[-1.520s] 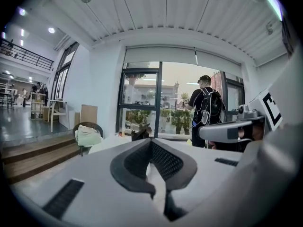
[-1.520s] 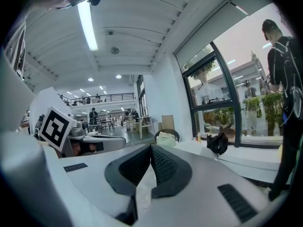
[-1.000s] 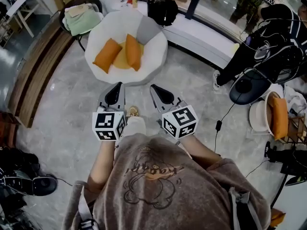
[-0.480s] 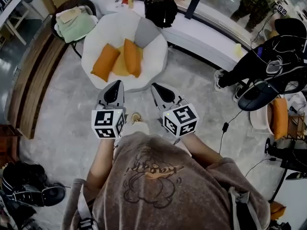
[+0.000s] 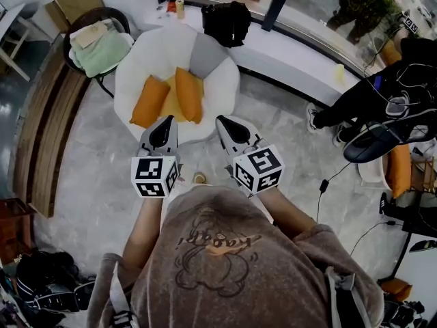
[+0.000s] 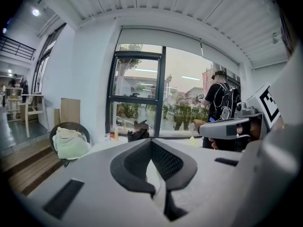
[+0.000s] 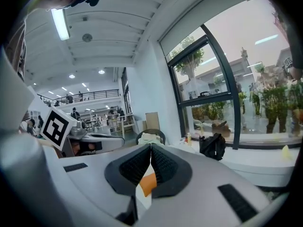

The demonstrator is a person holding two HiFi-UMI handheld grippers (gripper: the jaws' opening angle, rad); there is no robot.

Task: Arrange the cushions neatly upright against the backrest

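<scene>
A round white armchair (image 5: 222, 91) stands ahead of me in the head view. Two orange cushions (image 5: 149, 101) (image 5: 188, 93) lean on its seat with a yellow cushion (image 5: 171, 98) between them. A grey cushion (image 5: 208, 57) rests against the backrest. My left gripper (image 5: 166, 120) and right gripper (image 5: 222, 121) are held side by side at the chair's front edge, both shut and empty. In the left gripper view the left gripper (image 6: 151, 143) has its jaws meeting at the tip. Below the right gripper (image 7: 151, 148) a strip of orange cushion (image 7: 148, 184) shows.
A dark wicker chair with green cloths (image 5: 101, 38) stands left of the armchair. Behind it, a black bag (image 5: 227, 20) sits on a white window ledge (image 5: 293, 46). A person in black (image 5: 382, 94) is at the right, a cable (image 5: 323, 183) lies on the floor, and a wooden bench (image 5: 48, 128) runs along the left.
The armchair has come closer in the head view, and both gripper tips now reach its front edge. Both grippers stay shut and empty.
</scene>
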